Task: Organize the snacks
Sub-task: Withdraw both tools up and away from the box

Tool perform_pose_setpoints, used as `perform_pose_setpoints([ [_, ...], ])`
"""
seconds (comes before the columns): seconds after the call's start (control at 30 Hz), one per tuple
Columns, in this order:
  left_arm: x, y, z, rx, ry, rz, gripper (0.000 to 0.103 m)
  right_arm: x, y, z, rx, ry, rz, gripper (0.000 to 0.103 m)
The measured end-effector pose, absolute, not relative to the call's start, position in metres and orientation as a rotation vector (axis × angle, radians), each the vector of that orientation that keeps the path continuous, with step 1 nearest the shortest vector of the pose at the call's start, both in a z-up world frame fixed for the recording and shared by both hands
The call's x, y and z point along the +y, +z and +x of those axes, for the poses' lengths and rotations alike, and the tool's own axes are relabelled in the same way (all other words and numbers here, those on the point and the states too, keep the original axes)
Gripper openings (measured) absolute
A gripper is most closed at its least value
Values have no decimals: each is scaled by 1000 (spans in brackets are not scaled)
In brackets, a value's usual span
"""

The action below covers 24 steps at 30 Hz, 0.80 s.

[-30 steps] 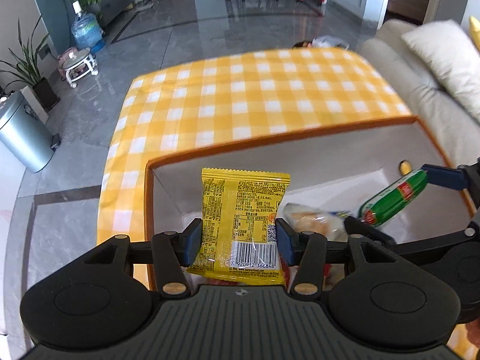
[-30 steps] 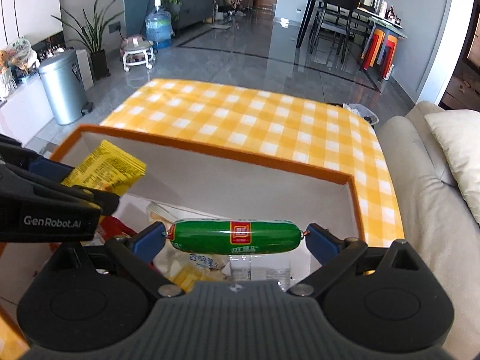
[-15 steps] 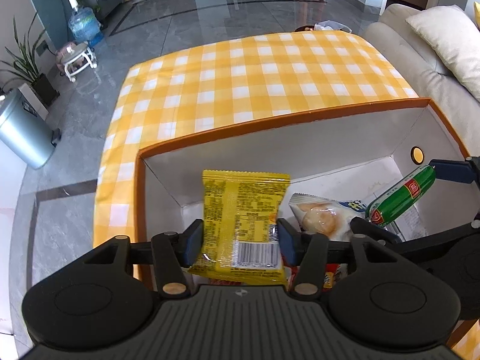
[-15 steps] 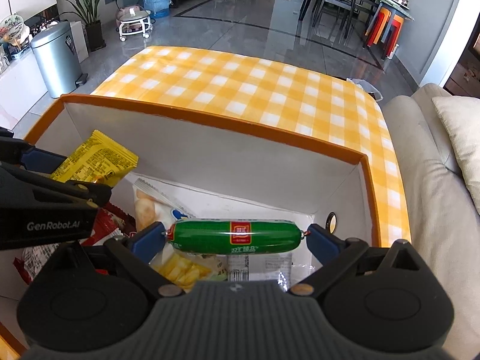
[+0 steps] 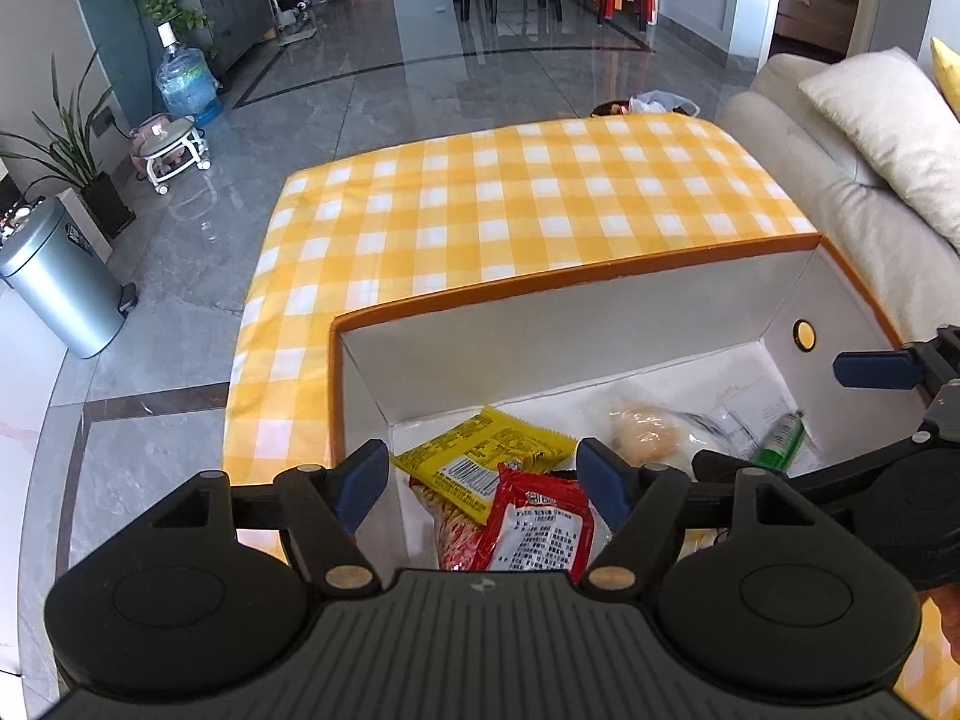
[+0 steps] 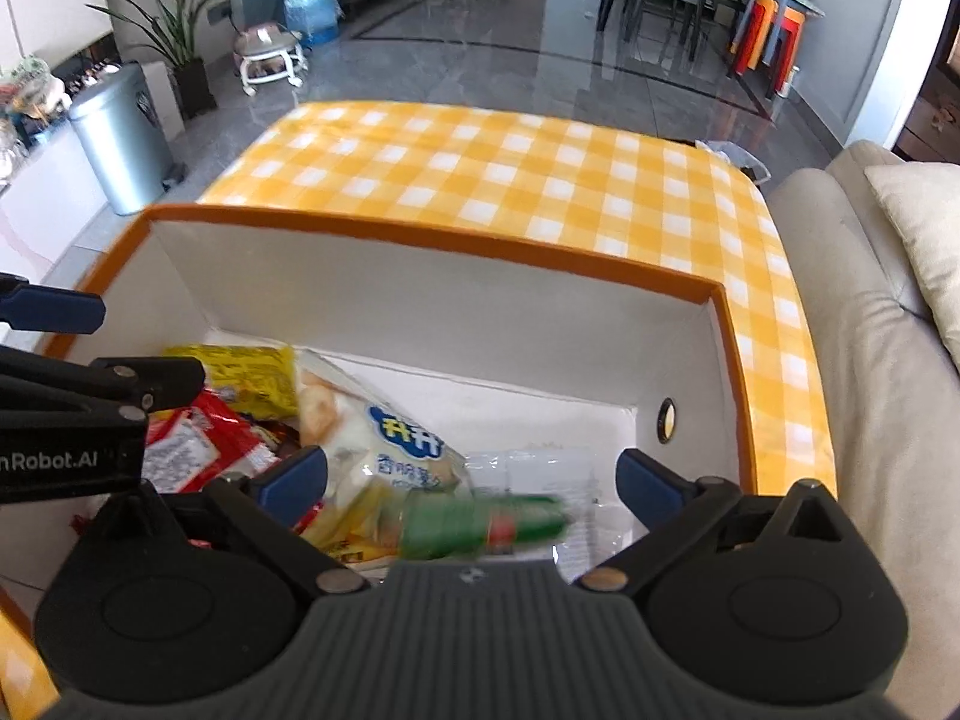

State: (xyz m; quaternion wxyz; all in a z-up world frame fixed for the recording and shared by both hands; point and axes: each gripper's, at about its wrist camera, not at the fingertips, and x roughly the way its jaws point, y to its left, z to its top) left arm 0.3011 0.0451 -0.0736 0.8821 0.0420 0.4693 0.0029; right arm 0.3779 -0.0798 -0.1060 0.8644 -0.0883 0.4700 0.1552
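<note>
An orange-rimmed white box (image 5: 576,282) (image 6: 420,234) stands on the yellow checked table. My left gripper (image 5: 480,477) is open and empty above the box's left end. The yellow snack packet (image 5: 480,456) (image 6: 246,372) lies inside on a red packet (image 5: 540,528) (image 6: 192,450). My right gripper (image 6: 471,477) is open and empty above the box's right part. The green sausage (image 6: 480,525) (image 5: 780,438) is blurred below its jaws, on the snacks in the box. A clear bag of pastries (image 6: 384,438) (image 5: 654,435) lies in the middle.
The checked tablecloth (image 5: 510,210) stretches beyond the box. A beige sofa with a cushion (image 5: 888,138) stands to the right. A grey bin (image 5: 60,282), a plant and a water bottle stand on the floor to the left. Dining chairs stand far back.
Both grippers have opened. The yellow packet has dropped from the left gripper into the box. The green sausage has dropped from the right gripper into the box.
</note>
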Motion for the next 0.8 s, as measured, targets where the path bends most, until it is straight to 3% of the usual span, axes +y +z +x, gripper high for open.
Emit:
perform_pose_setpoints([
  [0.4, 54, -37, 267, 885, -5, 53, 85, -81, -72, 355, 910, 378, -186, 99],
  [0.8, 51, 24, 210, 661, 2, 11, 89, -113, 11, 294, 707, 422, -86, 99],
])
